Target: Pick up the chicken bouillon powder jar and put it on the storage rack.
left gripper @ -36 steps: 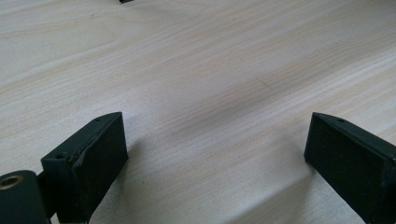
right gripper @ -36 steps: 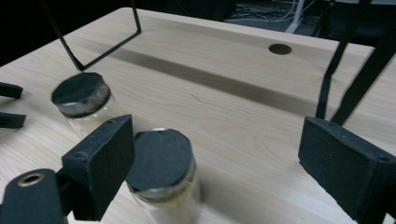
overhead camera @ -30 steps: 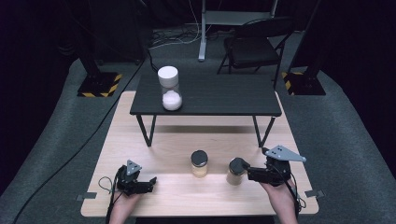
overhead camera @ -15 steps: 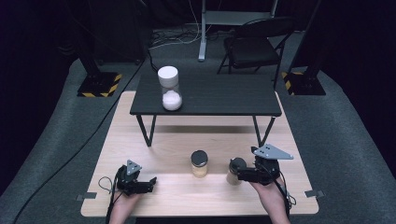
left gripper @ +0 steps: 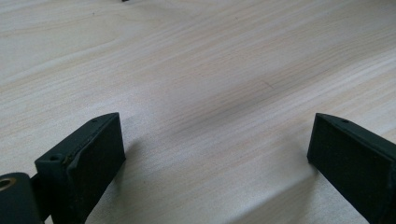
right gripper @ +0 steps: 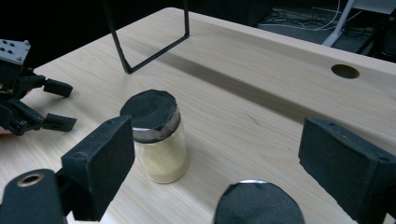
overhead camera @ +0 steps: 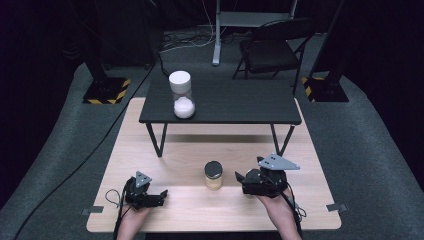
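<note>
A small jar of yellow powder [overhead camera: 213,175] [right gripper: 159,140] with a black lid stands on the pale wooden table [overhead camera: 200,145]. My right gripper [overhead camera: 240,178] [right gripper: 217,144] is open just to its right. A second black-lidded jar [right gripper: 259,205] sits low between its wide jaws, and the pads are not pressing on it. My left gripper [overhead camera: 161,196] [left gripper: 215,140] rests open at the front left, its jaws having just been opening, with only bare wood between them. It also appears in the right gripper view as the left gripper [right gripper: 70,106].
A low black table [overhead camera: 240,107] stands on the back half of the wooden table, its thin legs [right gripper: 121,51] behind the jars. A tall clear jar [overhead camera: 181,95] with a white lid and white powder stands on it. A folding chair [overhead camera: 272,50] is beyond.
My right gripper has moved left over the second black-lidded jar, which now sits under it. The left gripper has stayed in place.
</note>
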